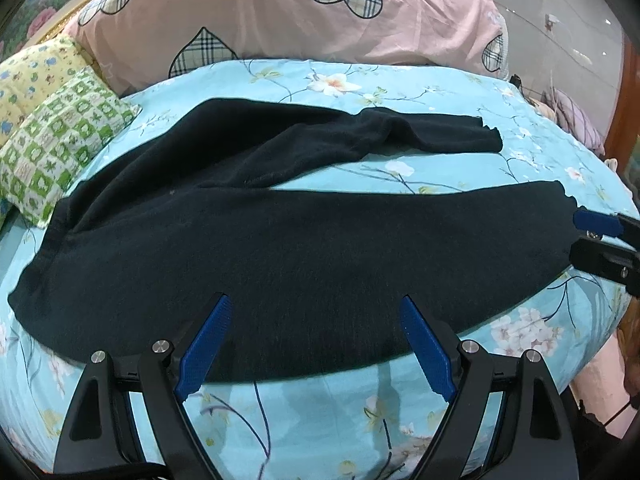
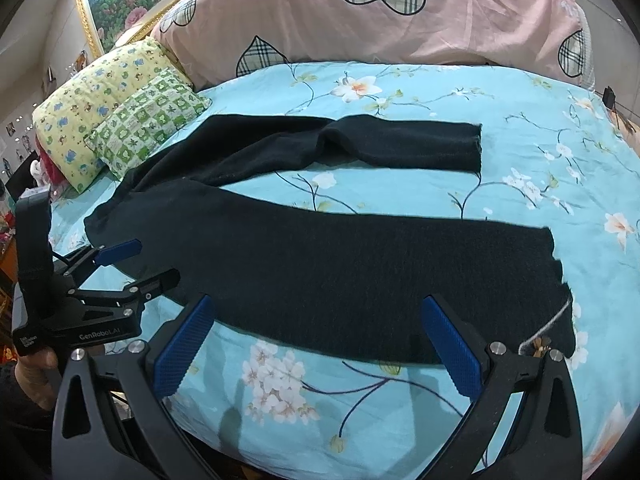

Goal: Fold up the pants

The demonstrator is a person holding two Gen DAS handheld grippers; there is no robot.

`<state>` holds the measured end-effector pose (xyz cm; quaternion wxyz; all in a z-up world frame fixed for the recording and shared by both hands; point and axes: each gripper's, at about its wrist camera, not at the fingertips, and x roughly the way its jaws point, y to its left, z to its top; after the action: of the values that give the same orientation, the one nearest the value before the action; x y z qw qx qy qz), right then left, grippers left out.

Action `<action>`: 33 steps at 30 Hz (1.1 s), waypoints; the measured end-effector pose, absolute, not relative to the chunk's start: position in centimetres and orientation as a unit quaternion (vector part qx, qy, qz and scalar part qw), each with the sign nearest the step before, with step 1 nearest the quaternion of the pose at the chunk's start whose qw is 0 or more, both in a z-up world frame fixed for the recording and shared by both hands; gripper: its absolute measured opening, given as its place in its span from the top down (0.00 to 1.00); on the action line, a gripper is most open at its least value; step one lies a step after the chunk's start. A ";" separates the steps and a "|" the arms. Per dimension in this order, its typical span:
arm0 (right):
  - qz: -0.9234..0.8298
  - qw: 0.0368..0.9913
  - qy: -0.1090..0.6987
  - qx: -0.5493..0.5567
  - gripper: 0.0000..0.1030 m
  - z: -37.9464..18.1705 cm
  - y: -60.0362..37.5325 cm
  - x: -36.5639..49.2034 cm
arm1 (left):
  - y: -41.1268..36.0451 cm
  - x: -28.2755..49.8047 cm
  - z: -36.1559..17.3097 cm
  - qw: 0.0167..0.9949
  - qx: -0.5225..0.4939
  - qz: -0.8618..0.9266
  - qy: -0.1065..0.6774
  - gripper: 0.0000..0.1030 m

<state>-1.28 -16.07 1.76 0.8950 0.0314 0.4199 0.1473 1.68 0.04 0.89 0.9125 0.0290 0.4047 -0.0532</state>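
Black pants (image 1: 280,240) lie spread flat on a blue floral bedsheet (image 1: 328,408), waist to the left, two legs running right in a V. They also show in the right wrist view (image 2: 360,272). My left gripper (image 1: 316,312) is open, its blue pads over the near leg's front edge toward the waist end. My right gripper (image 2: 316,312) is open over the near leg's front edge, toward the cuff. In the right wrist view the left gripper (image 2: 148,260) shows open at the left. In the left wrist view the right gripper (image 1: 580,236) shows open at the near cuff.
A pink duvet with plaid hearts (image 1: 280,20) lies along the back of the bed. A yellow pillow (image 2: 92,92) and a green checked pillow (image 2: 144,120) sit at the back left, near the waistband. A framed picture (image 2: 120,4) hangs on the wall.
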 end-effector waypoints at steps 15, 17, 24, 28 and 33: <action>0.150 0.904 0.396 0.066 0.00 4.7 -19.4 5.2 | 1.6 10.7 5.2 0.912 0.063 -0.087 0.396 0.16; 0.148 0.902 0.399 0.071 0.00 4.9 -19.9 6.4 | 1.7 12.3 5.7 0.911 0.071 -0.090 0.396 0.16; 0.136 0.898 0.413 0.065 0.00 4.9 -21.6 11.0 | 1.6 18.2 6.6 0.904 0.079 -0.116 0.404 0.16; 0.120 0.893 0.427 0.071 0.00 4.3 -23.4 14.4 | 0.9 21.6 6.4 0.903 0.089 -0.127 0.402 0.16; 0.110 0.889 0.440 0.069 0.01 3.5 -25.0 17.7 | 0.0 26.2 5.5 0.889 0.096 -0.158 0.420 0.16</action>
<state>17.67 -25.02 3.55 0.8887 0.0692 0.4398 0.1097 26.15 -0.03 5.49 0.8887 0.0957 0.4199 -0.1576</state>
